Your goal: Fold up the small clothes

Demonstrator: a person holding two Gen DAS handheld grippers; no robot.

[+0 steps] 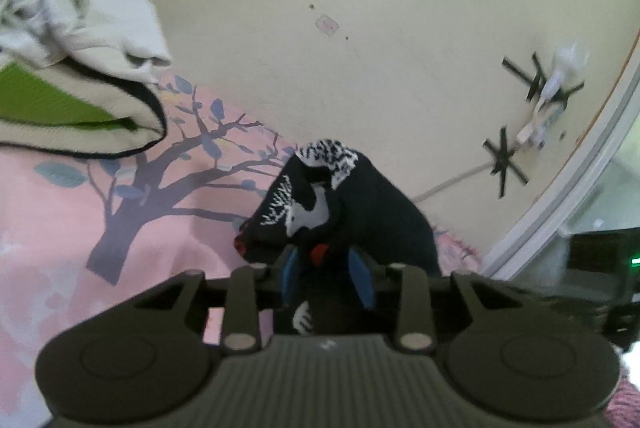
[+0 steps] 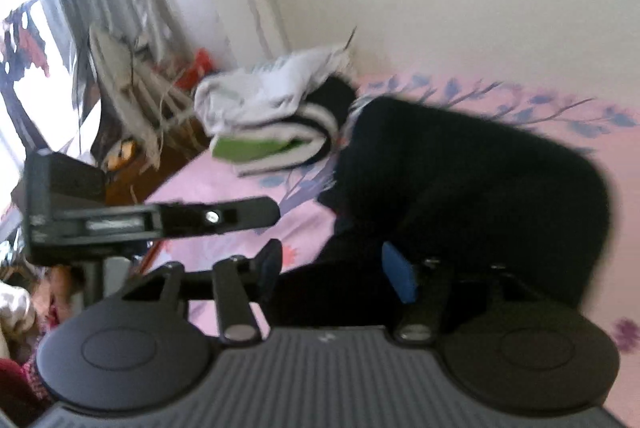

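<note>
Black knit, white pattern, red bits — that's the small garment (image 1: 340, 203) bunched in my left tool (image 1: 329, 278), blue pads closed on a fold of it, rest of the cloth heaped forward over the fingers. Looks like a sock or similar; can't say for sure. My right tool (image 2: 338, 272) has the same black cloth (image 2: 460, 195) lying between its fingers and spilling over the right one, but the jaws stand fairly wide and the view is smeared, so I can't tell if it's actually pinching. The left tool's arm (image 2: 160, 220) shows from the side in that view, just left of the cloth.

Under both: the bed, pink sheet (image 1: 80, 228) with a tree print. Further back near the wall, a folded stack (image 1: 72, 99), cream and green, with a white garment (image 1: 80, 15) crumpled on top.

Risks as I judge them — the left grip is on a bunch, not an edge, so any fold may come out lumpy or layers slip free. If the right isn't truly holding, pulling apart drops that end. Fast motion plus blur means I could also misplace it against the stack and knock the white piece off.
</note>
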